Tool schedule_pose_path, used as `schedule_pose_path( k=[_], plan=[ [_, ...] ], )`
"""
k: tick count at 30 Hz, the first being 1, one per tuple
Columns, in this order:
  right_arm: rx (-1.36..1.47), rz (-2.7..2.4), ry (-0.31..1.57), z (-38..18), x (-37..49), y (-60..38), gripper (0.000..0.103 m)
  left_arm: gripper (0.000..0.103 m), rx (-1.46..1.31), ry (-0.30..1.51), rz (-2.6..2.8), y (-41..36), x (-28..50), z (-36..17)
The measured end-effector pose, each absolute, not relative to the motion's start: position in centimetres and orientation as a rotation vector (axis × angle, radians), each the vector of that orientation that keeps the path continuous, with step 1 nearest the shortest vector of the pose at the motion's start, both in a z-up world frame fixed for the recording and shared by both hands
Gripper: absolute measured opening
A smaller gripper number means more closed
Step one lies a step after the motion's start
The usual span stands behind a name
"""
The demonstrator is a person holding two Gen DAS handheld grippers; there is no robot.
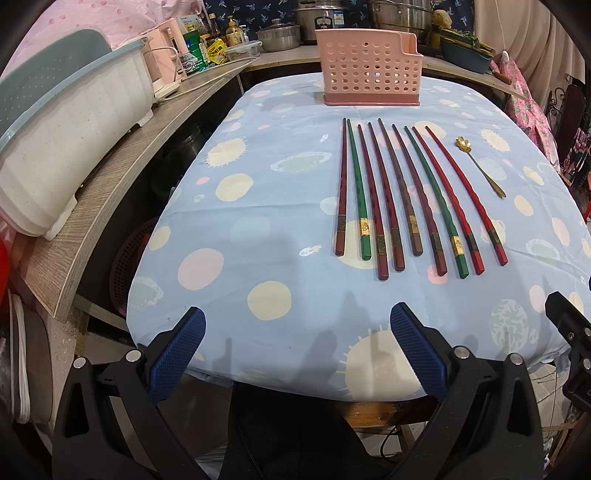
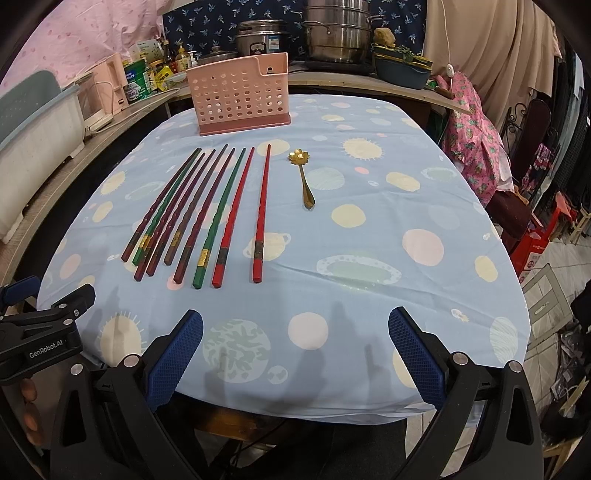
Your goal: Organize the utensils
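Both tools, left tool (image 1: 295, 350) and right tool (image 2: 295, 354), are hanging released and empty at the table's (image 2: 369, 288) near edge, while the row of red, maroon and green lacquered chopsticks (image 2: 207, 218) is lying lengthwise ahead, pointing toward the perforated pink plastic holder (image 2: 242, 98), nearer the right tool.

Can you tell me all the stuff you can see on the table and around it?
chopsticks: nine; two green, the rest dark red or bright red; in a row on the tablecloth
spoon: one, gold, flower-shaped bowl; right of the chopsticks
basket: one, pink, with holes; far end of the table
tablecloth: one, light blue with spots
dish rack: one, white with blue rim; left counter
pots: several, silver; back counter
left gripper: one, black with blue pads, open
right gripper: one, black with blue pads, open
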State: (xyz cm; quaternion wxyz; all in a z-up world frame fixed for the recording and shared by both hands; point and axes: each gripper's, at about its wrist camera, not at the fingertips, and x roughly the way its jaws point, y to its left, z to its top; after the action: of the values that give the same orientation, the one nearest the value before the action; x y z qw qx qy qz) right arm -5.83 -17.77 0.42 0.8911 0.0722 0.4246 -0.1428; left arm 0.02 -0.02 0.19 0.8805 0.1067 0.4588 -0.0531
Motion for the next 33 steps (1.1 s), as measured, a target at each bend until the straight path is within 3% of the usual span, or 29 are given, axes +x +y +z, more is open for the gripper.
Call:
schedule_pose_path(
  k=[33],
  plan=[
    [0.148,-0.294,0.884,0.32,-5.71,-17.62,0.096,0.096,0.224,0.956,-0.114,0.14,-0.13,0.1]
  ],
)
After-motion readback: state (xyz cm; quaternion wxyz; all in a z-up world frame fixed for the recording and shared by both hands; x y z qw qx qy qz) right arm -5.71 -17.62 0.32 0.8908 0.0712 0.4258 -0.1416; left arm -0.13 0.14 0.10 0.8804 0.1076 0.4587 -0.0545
